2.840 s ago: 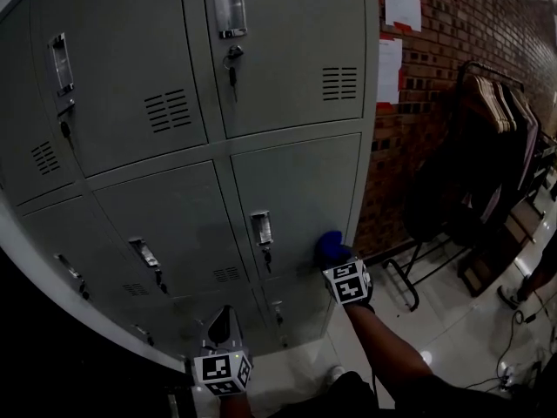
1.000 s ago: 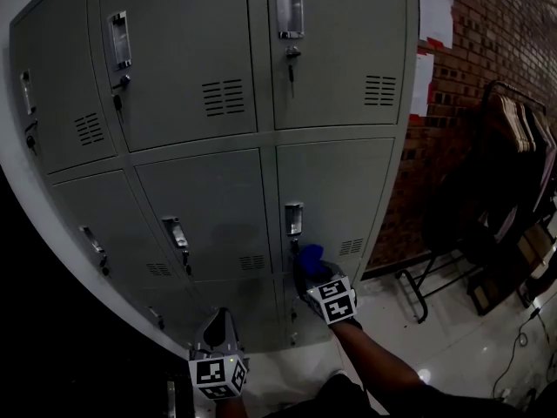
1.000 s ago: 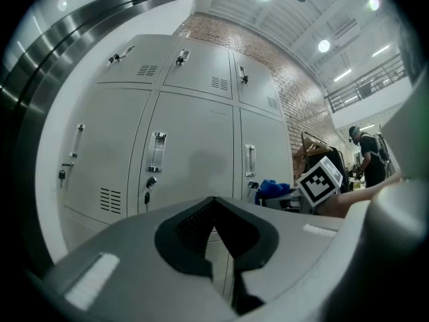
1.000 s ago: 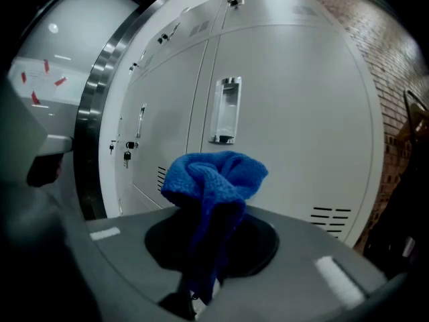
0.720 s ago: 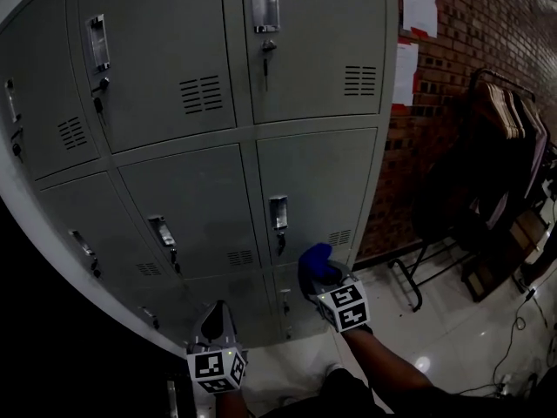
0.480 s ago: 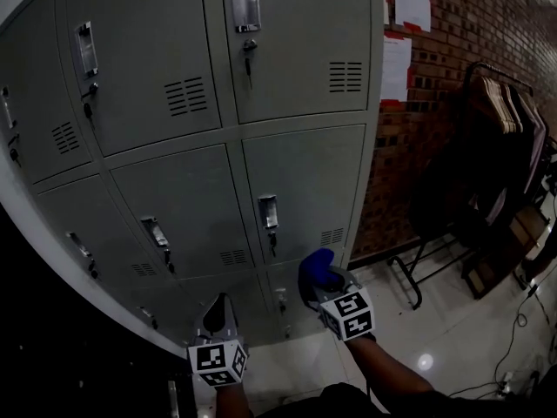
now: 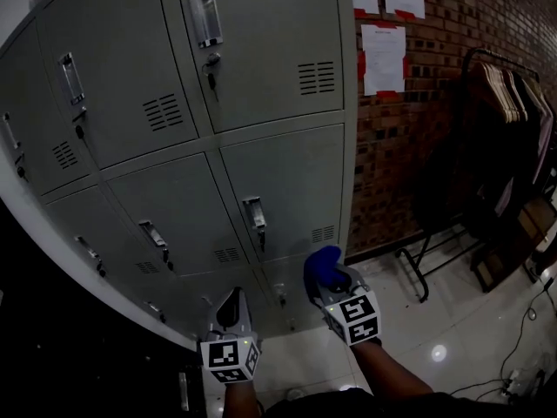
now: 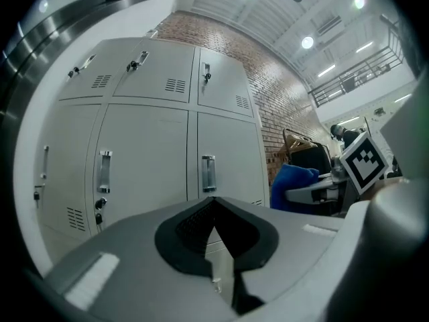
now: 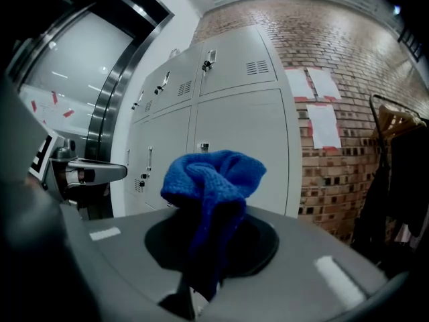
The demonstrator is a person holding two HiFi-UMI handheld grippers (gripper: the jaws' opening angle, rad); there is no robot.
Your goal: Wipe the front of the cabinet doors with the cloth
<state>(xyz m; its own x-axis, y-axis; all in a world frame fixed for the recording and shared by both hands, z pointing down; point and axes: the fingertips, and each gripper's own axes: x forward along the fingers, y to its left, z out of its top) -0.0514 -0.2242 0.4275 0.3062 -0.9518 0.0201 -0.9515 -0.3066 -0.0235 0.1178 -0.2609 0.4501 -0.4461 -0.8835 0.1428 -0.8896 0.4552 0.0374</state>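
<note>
A grey metal locker cabinet with several doors, handles and vents fills the head view. My right gripper is shut on a bunched blue cloth, held in the air a short way off the lower right doors, not touching them. In the right gripper view the cloth bulges out of the jaws, with the cabinet beyond. My left gripper hangs low by the bottom doors, its jaws shut and empty; the left gripper view shows the cabinet doors ahead and the cloth at the right.
A brick wall with paper sheets stands right of the cabinet. A dark clothes rack with hangers stands further right on a glossy white floor. A dark panel runs along the cabinet's left side.
My right gripper has pulled the cloth off the lower door near the handle and drawn it back and lower. The view has shifted left. The left gripper has hardly moved.
</note>
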